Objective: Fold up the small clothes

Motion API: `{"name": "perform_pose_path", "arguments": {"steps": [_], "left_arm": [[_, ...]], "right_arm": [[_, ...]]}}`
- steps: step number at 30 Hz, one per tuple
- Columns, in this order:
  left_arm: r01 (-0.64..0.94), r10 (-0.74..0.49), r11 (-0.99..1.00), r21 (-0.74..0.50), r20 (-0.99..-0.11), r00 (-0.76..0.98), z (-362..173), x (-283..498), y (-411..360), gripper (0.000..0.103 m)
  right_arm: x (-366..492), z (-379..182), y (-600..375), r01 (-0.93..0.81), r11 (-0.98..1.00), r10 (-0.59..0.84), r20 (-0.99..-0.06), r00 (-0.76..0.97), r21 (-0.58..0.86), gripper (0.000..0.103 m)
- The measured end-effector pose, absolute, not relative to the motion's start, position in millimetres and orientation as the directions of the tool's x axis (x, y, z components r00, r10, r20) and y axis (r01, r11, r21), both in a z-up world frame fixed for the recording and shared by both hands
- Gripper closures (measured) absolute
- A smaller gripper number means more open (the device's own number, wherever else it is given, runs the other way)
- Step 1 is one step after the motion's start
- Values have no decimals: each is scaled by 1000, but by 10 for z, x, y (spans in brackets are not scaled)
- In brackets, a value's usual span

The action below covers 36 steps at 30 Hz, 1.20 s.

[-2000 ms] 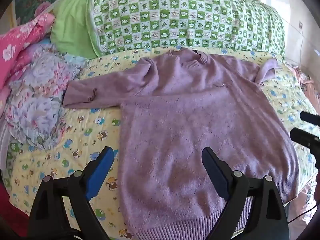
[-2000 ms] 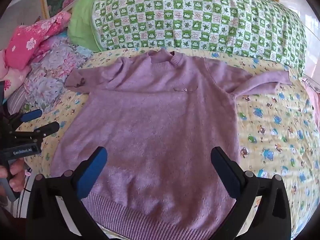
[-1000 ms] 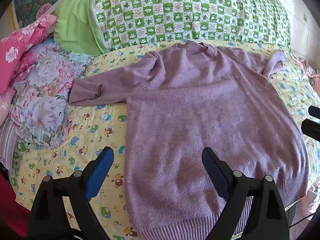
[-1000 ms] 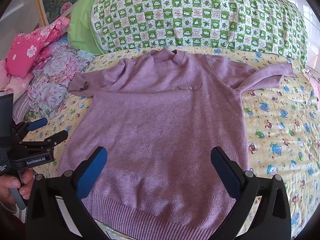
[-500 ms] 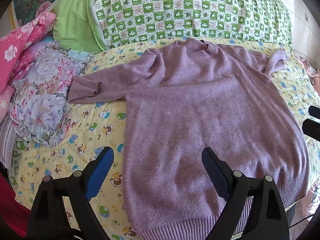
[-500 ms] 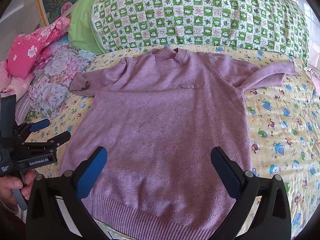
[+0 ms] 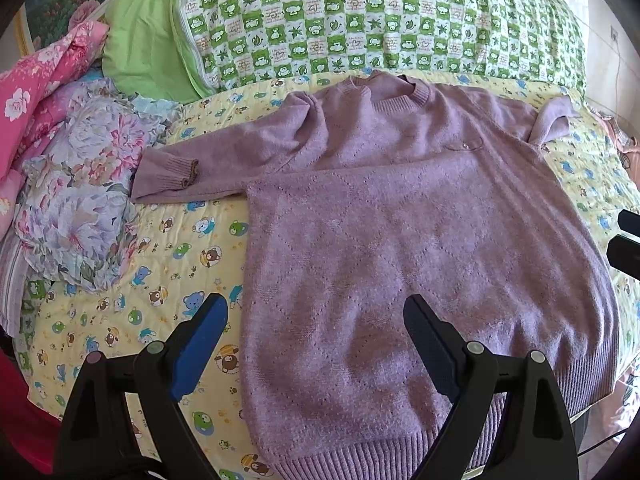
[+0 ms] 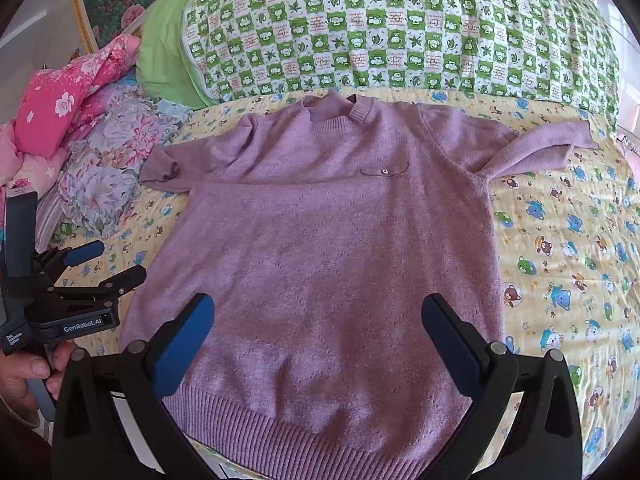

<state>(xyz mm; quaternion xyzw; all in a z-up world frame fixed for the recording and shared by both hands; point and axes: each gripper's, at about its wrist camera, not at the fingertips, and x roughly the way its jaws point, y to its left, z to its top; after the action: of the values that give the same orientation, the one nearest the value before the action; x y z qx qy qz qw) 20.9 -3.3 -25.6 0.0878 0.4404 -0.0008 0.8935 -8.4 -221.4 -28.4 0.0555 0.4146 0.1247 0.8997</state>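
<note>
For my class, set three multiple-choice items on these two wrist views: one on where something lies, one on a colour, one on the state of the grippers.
1. Where does the sweater lie?
A. spread flat on the yellow cartoon-print quilt
B. bundled on the floral bedding
C. hung on a chair

2. What colour is the checked pillow behind the collar?
A. red and black
B. green and white
C. plain blue

3. What are the left gripper and right gripper doing?
A. both clamped on the hem
B. one holds a sleeve
C. both open, holding nothing

Answers: 1 A, body and both sleeves lie spread out on the quilt. 2 B, green and white squares show. 3 C, the fingers stand wide apart with no cloth between them.
</note>
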Motion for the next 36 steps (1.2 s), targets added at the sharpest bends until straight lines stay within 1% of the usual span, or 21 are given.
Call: {"name": "perform_pose_path", "arguments": {"steps": [17, 26, 31, 36], "left_arm": [[77, 73, 986, 149, -798, 599, -304, 269, -30, 13], [65, 75, 988, 138, -808, 584, -360, 372, -16, 13], [57, 68, 991, 122, -820, 569, -400, 525, 10, 13], [48, 52, 994, 94, -832, 553, -422, 794, 12, 13]], "right_arm": [[-52, -291, -2193, -181, 963, 271, -732, 625, 202, 0], [110, -306, -2266, -165, 962, 272, -738, 617, 216, 0], [262, -339, -2459, -122, 964, 261, -738, 623, 238, 0], [539, -330, -2865, -30, 959, 236, -730, 641, 283, 0]]}}
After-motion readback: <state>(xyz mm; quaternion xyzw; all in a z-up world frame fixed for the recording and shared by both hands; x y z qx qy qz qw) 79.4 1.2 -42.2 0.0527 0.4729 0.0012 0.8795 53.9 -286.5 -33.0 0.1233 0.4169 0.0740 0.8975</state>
